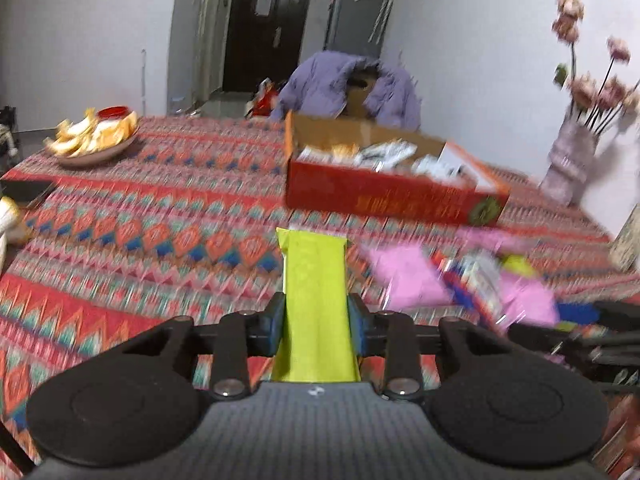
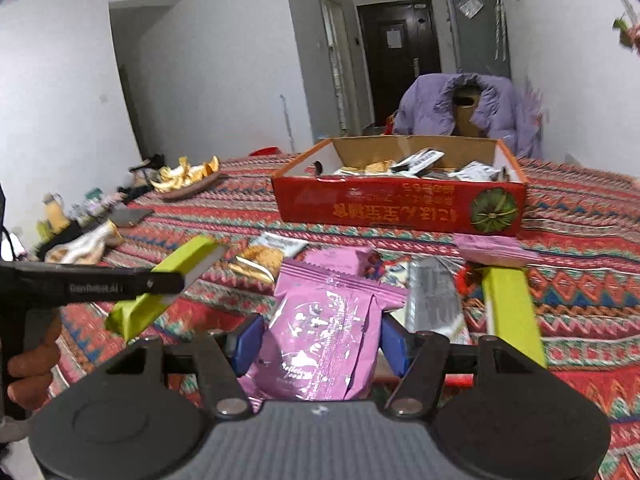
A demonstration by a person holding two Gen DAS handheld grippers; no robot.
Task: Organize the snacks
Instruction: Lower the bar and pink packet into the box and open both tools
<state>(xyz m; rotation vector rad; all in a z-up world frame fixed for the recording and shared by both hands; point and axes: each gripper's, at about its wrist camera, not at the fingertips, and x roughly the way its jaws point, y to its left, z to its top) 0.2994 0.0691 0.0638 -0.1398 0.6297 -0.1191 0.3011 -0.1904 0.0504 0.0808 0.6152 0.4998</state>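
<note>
My left gripper (image 1: pixel 316 322) is shut on a yellow-green snack bar (image 1: pixel 314 280) and holds it above the patterned tablecloth; it also shows at the left of the right wrist view (image 2: pixel 168 280). My right gripper (image 2: pixel 322 344) is closed around a pink snack packet (image 2: pixel 324 320) among a pile of loose snacks. The red cardboard box (image 1: pixel 384 196), holding several packets, stands behind; it shows in the right wrist view (image 2: pixel 400 206) too. Another yellow-green bar (image 2: pixel 512 312) lies right of the pink packet.
A plate of orange peels (image 1: pixel 94 136) sits at the far left. A vase of flowers (image 1: pixel 570 160) stands by the right wall. A purple jacket on a chair (image 2: pixel 464 108) is behind the table. More pink packets (image 1: pixel 408 276) lie right of the left gripper.
</note>
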